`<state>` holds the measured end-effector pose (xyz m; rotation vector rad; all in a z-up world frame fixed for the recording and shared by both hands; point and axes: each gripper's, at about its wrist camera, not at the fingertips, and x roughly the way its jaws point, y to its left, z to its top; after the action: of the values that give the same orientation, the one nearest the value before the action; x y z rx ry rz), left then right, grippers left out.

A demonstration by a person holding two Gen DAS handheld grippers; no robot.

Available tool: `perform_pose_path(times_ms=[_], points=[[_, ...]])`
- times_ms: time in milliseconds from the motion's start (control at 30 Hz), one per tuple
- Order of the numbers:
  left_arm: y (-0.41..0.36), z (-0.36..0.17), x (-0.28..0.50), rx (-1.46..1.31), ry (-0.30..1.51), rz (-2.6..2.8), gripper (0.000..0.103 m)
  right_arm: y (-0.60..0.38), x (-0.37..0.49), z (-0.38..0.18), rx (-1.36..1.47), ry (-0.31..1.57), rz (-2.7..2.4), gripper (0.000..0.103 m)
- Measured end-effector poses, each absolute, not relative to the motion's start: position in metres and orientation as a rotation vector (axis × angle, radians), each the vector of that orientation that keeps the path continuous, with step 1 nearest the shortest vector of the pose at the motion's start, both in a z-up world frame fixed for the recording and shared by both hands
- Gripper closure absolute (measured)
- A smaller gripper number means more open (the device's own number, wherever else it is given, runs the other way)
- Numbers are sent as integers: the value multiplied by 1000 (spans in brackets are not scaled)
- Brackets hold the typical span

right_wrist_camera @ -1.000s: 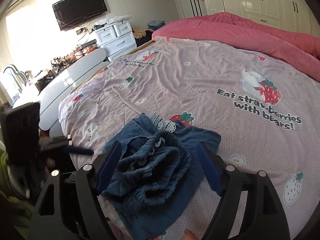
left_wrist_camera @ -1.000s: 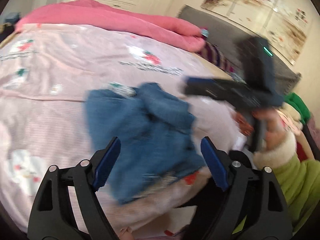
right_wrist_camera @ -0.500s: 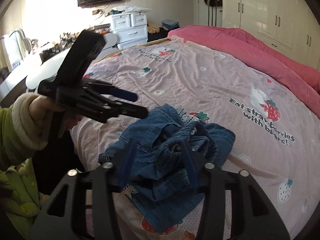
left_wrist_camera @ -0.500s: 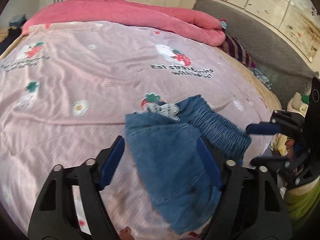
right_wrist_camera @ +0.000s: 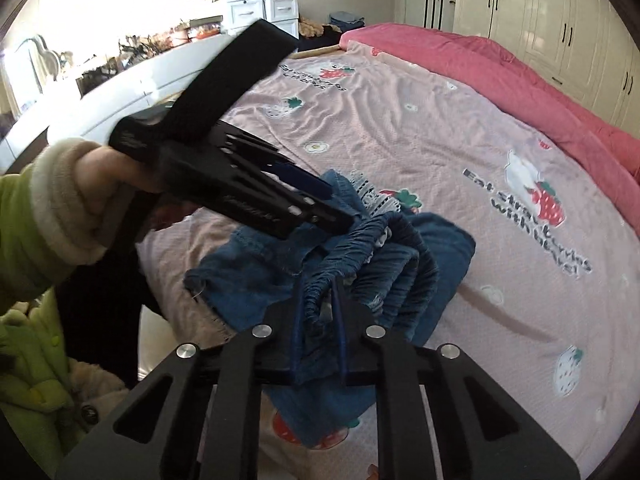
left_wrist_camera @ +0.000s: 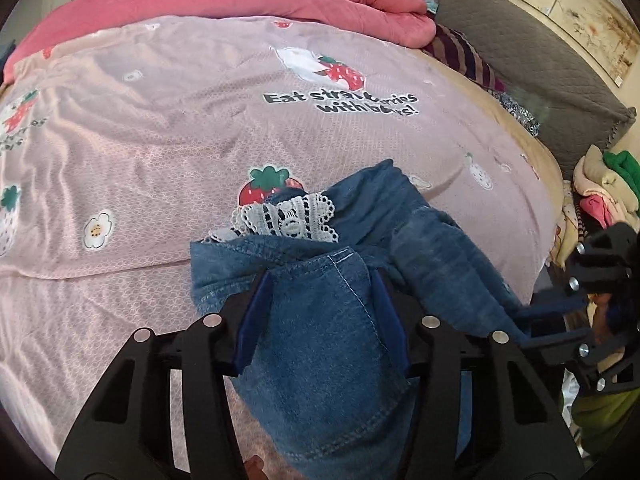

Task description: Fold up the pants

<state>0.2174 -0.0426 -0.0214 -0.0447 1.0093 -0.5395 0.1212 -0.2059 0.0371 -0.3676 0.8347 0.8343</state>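
Left wrist view: a pink strawberry-print bedspread (left_wrist_camera: 168,152) covers the bed, with a rose quilt (left_wrist_camera: 240,0) bunched along the far edge and a grey headboard (left_wrist_camera: 520,40) to the right. The blue denim pants (left_wrist_camera: 320,340) lie crumpled at the near edge, lace trim (left_wrist_camera: 288,218) on the far side. The left gripper (left_wrist_camera: 320,308) is closing around a denim fold, apparently not yet pinching it.

Right wrist view: white wardrobes (right_wrist_camera: 560,20) and a dresser (right_wrist_camera: 260,10) line the walls. The right gripper (right_wrist_camera: 318,316) is nearly closed on the gathered waistband. The heap's long axis is unclear.
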Motion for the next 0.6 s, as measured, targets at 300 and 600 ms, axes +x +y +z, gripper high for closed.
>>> perform_pose_path(times_ms=[300, 600], points=[[-41, -25, 225, -63, 1024, -539, 57, -227, 120, 19, -316, 885, 813, 94], [-50, -23, 221, 3, 1005, -511, 55, -216, 125, 23, -323, 883, 840, 79]])
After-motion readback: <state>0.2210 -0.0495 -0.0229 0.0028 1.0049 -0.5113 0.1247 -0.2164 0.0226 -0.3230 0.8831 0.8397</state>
